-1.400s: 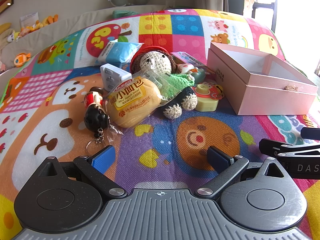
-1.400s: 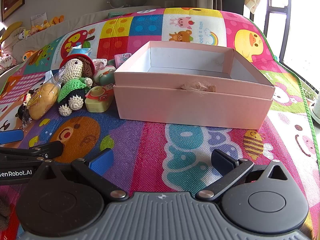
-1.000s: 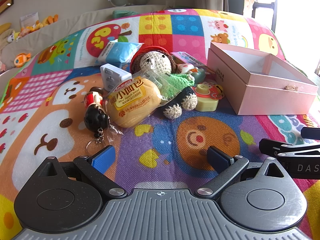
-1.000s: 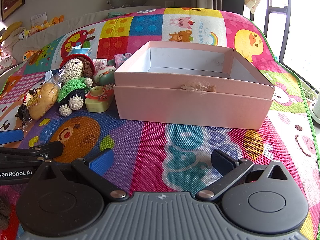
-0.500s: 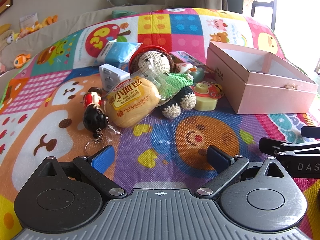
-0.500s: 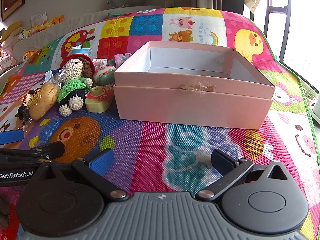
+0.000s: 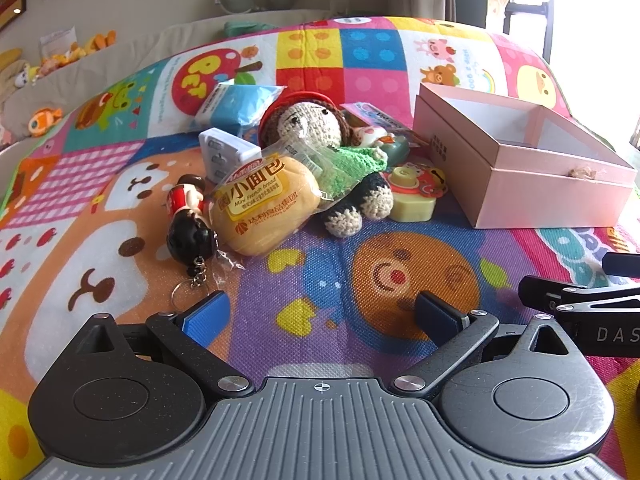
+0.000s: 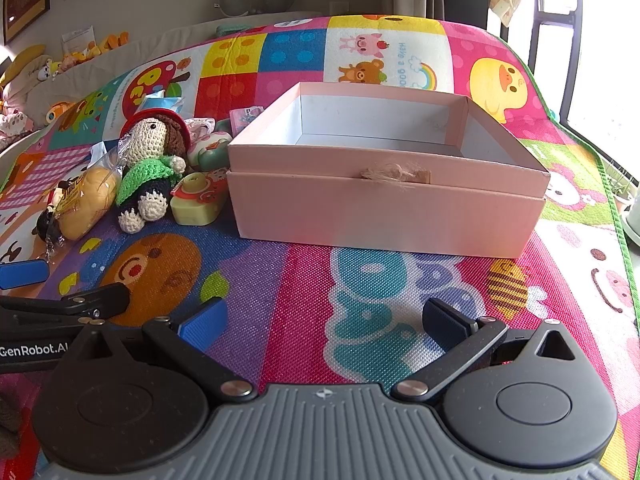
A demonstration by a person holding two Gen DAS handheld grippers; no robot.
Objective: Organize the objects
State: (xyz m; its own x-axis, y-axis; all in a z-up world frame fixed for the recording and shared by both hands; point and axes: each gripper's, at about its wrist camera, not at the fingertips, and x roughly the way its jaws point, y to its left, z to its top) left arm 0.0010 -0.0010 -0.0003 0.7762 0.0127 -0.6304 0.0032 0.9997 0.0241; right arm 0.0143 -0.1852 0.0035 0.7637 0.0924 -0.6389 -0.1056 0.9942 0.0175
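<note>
left wrist view: left gripper [image 7: 320,312] jaws spread, empty
bread packet [image 7: 264,204]: ahead-left, near, long axis slanting up-right
pink box [image 8: 384,176]: straight ahead of right gripper [image 8: 324,320], which is spread, empty
nearer arm: left

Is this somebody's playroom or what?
Probably a room in a home where children play. A bright cartoon play mat covers the surface, small toys such as a crochet doll lie on it, and plush toys line the back.
</note>
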